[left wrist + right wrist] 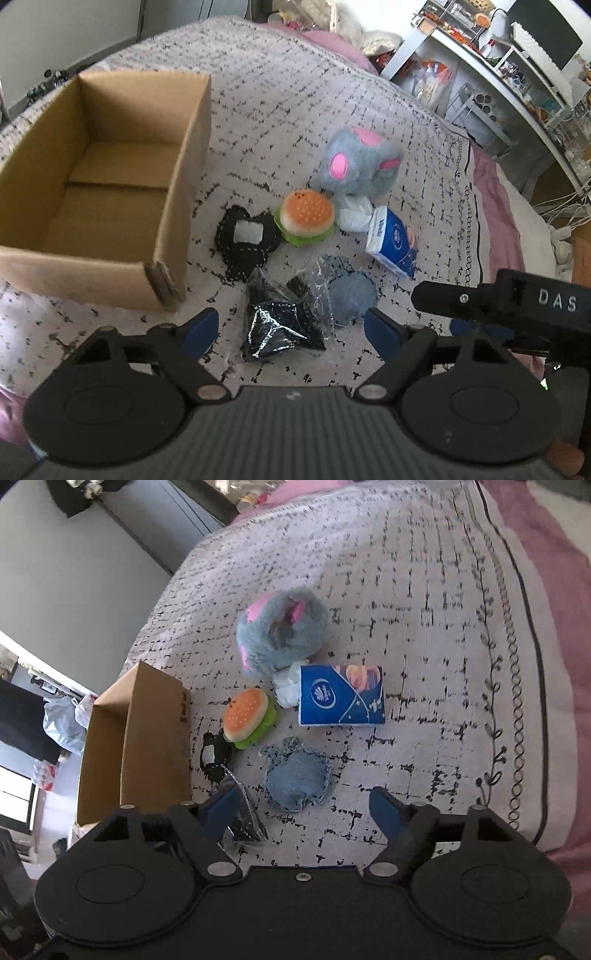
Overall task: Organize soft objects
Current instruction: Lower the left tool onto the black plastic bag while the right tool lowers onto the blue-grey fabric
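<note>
Both claws, left claw [291,328] and right claw [304,808], gape wide and hold nothing above soft toys beside the cardboard box [110,177] on the bed [280,110].

**Soft things beside your box**

You have an open cardboard box [110,177] on the bedspread. Right of it lie a grey-and-pink plush toy [356,162], burger toy [307,217], black stitched pad [245,242], blue tissue pack [393,242], denim pouch [297,777] and plastic-wrapped dark cloth [280,321].
</note>
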`<act>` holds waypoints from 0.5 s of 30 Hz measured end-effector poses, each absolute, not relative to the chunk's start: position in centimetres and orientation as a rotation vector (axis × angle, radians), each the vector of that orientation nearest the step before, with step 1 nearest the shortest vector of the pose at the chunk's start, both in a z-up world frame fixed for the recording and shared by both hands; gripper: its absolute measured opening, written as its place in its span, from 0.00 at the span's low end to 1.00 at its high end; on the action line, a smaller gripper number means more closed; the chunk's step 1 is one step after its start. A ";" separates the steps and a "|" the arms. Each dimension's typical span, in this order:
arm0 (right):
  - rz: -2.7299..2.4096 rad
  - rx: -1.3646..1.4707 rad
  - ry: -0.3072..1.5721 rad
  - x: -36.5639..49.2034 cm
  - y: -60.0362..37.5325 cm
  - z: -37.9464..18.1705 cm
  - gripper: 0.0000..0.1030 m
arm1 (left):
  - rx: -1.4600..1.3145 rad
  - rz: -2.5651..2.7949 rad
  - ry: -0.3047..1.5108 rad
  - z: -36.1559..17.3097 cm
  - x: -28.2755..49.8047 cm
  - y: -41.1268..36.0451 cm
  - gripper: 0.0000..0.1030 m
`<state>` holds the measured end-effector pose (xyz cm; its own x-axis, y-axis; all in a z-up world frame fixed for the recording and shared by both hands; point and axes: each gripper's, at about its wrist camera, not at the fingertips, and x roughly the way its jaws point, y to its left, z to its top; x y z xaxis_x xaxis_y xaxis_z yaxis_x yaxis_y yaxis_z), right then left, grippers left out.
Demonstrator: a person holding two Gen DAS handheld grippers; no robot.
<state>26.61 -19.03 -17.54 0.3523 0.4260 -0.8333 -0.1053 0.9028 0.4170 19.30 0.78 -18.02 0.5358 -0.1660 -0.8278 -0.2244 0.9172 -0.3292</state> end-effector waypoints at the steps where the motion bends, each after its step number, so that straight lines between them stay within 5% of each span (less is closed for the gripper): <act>1: 0.351 0.328 1.176 26.9 -19.1 -17.9 0.73 | -0.432 0.036 1.017 -18.4 19.5 0.8 0.81; 15: 0.313 0.328 1.264 29.9 -17.3 -21.5 0.72 | -0.510 0.082 1.069 -22.3 21.6 0.9 0.67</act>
<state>29.92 -17.34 -21.45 0.2723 0.4049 -0.8729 -0.0494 0.9118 0.4075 21.57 0.94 -22.27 0.4893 -0.1777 -0.8538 -0.3064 0.8816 -0.3591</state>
